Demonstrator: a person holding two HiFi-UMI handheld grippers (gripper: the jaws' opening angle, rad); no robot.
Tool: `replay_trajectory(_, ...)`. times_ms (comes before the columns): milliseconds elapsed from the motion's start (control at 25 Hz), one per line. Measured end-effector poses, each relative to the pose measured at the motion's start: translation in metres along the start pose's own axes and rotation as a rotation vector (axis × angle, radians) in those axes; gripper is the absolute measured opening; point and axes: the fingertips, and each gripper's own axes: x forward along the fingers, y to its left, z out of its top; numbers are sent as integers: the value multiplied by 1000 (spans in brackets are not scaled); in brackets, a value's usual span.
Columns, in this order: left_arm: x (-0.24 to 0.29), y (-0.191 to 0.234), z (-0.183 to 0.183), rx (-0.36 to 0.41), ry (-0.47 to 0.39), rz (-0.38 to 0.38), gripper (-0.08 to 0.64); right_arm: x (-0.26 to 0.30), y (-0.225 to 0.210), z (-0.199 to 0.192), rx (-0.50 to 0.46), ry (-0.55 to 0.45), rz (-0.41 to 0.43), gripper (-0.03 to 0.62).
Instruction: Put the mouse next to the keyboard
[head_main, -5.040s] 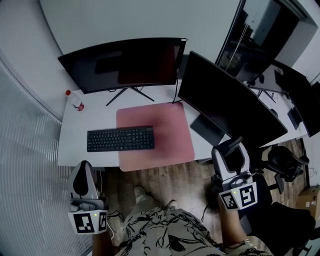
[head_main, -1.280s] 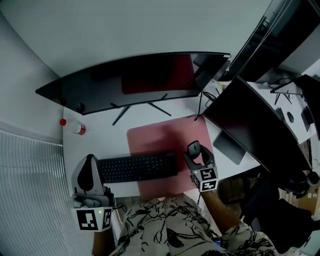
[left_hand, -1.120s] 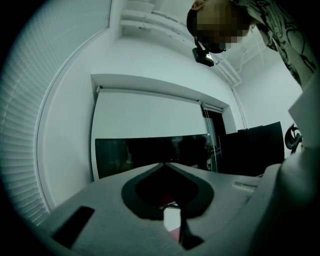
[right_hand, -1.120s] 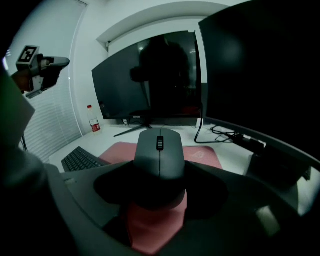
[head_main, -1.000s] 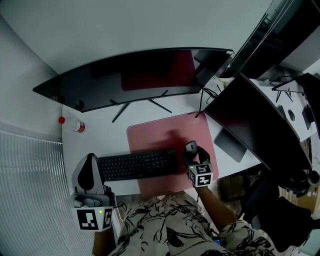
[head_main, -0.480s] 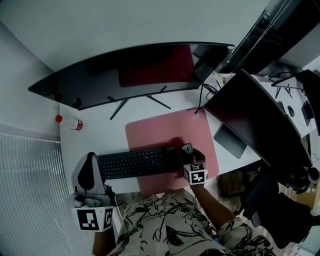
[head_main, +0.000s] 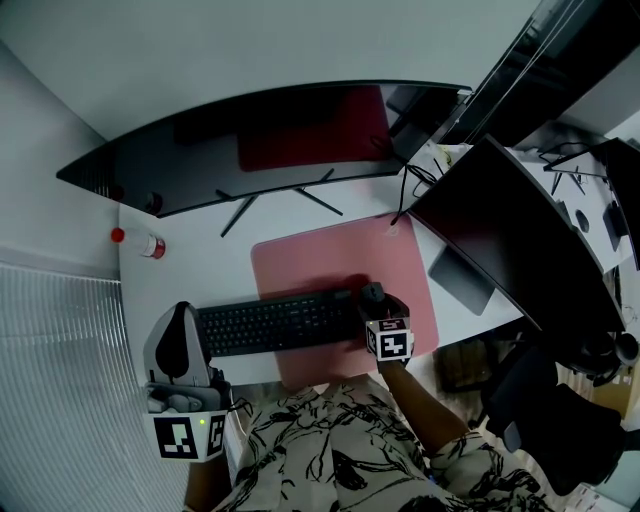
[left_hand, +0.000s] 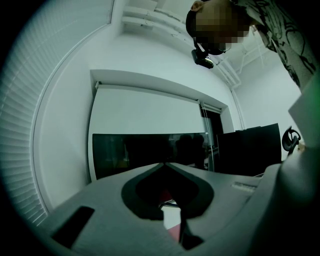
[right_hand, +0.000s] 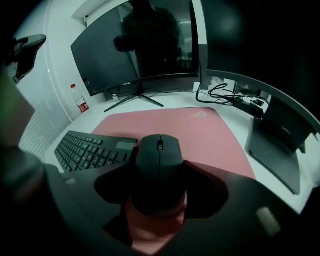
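My right gripper (right_hand: 159, 176) has its jaws pinching the black mouse (right_hand: 159, 155) from both sides. The mouse sits down on the pink mat (head_main: 330, 255), close to the mat's near edge. It is just beside the right end of the keyboard (head_main: 275, 322). I cannot tell if the two touch. The keyboard's right end lies over the left part of the mat, and its left end lies on the white desk (head_main: 190, 275).

Far from the mouse and to its right, the mat is bare, so there is open room there. Past the mat's right edge stands a grey monitor foot (right_hand: 277, 135). Some cables (right_hand: 225, 92) lie by the mat's far right corner. A wide curved screen (head_main: 260, 140) stands along the far side of the desk. A small bottle with a red cap (head_main: 145, 245) stands at the far left.

My left gripper (left_hand: 163, 165) is held up off the desk, at the near left corner. Its jaws are pressed together at the tips, with nothing in them.
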Motion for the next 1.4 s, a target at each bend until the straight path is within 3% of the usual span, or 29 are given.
replay_trajectory(800,-1,4,-1,2,15,13,-2,12,2,4,-48,23,-50,299)
replay_trajectory(1040,-7,8,3,3,-1,34,-2,11,2,4,-73,56,-24,307)
replay_trajectory(1280,-14,10,10,0,-22,54,-2,-5,9,32,-119,-16,20,336)
replay_trajectory(1400,-16,12,14,2,-40,59,-2,-20,19,61,-150,-111,77,289)
